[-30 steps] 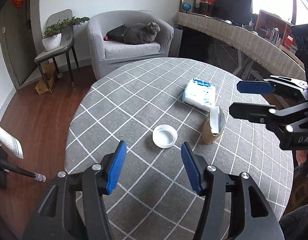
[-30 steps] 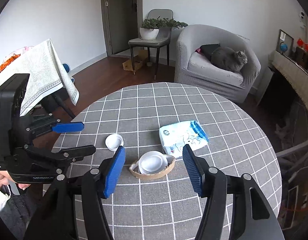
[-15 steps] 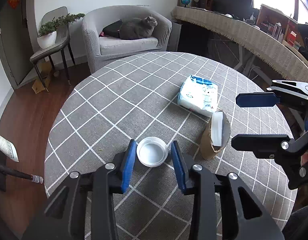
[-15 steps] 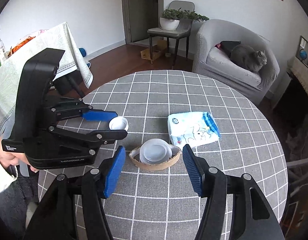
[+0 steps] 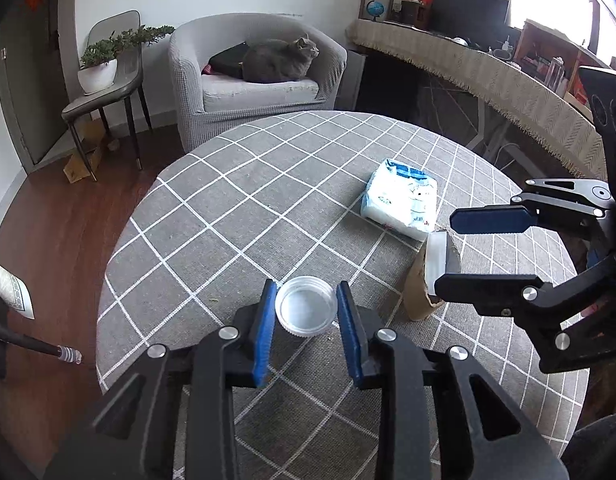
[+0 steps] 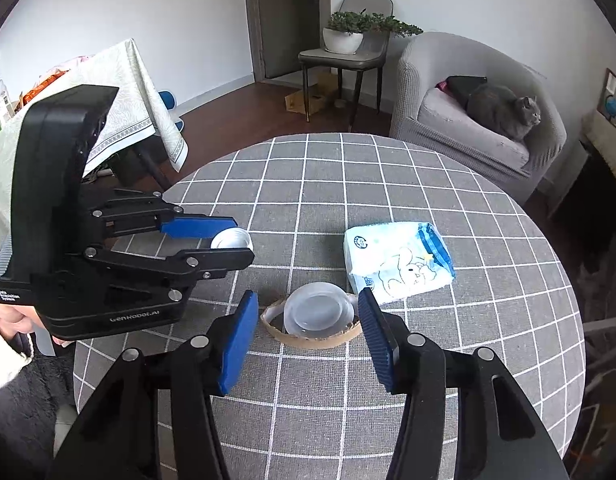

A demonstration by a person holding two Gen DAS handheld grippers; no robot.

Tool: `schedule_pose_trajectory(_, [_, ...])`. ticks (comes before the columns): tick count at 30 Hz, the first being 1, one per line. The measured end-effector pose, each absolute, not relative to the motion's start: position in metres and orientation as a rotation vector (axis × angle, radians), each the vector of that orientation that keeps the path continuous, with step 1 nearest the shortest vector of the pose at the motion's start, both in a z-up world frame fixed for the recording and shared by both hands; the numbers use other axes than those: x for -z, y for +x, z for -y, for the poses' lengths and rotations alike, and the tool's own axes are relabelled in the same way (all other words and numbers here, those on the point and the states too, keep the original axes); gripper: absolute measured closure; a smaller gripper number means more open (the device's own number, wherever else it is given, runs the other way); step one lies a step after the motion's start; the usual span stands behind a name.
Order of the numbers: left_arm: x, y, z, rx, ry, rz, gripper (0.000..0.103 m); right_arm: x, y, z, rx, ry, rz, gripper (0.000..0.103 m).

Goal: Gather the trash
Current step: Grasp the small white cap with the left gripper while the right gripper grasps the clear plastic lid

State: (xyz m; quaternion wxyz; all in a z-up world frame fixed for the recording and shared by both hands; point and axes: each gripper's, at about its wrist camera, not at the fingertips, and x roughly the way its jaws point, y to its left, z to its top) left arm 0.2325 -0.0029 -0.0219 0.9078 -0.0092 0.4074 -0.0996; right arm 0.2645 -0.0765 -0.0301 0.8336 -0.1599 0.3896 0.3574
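A white plastic lid (image 5: 306, 312) lies open side up on the grey checked round table (image 5: 248, 200). My left gripper (image 5: 306, 286) is shut on it, a blue pad against each side; the right wrist view shows the same grip on the lid (image 6: 230, 238) by the left gripper (image 6: 242, 240). A brown paper cup (image 6: 316, 338) with a clear plastic cup inside stands to the right of the lid. My right gripper (image 6: 307, 298) straddles the paper cup (image 5: 418, 292), its jaws closing, the pads close beside the rim but not pressing on it.
A blue and white tissue pack (image 6: 400, 264) lies just beyond the cup. Past the table stand a grey armchair (image 5: 260, 84) with a cat, a chair (image 5: 104, 88) holding a potted plant, and a cloth-covered side table (image 6: 108, 92). A hand holds the left gripper's body.
My left gripper moved forward around the white lid and closed on it. The right gripper came closer to the paper cup and its jaws narrowed.
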Motion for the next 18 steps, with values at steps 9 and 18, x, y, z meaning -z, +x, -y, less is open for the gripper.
schedule_pose_trajectory(9, [0.019,0.230,0.003,0.214,-0.025,-0.836,0.070,0.037,0.270,0.072,-0.758,-0.338,-0.840,0.059])
schedule_pose_trajectory(18, [0.012,0.223,-0.007,0.213,-0.037,-0.822,0.070,0.036,0.273,0.069,-0.746,-0.329,-0.830,0.065])
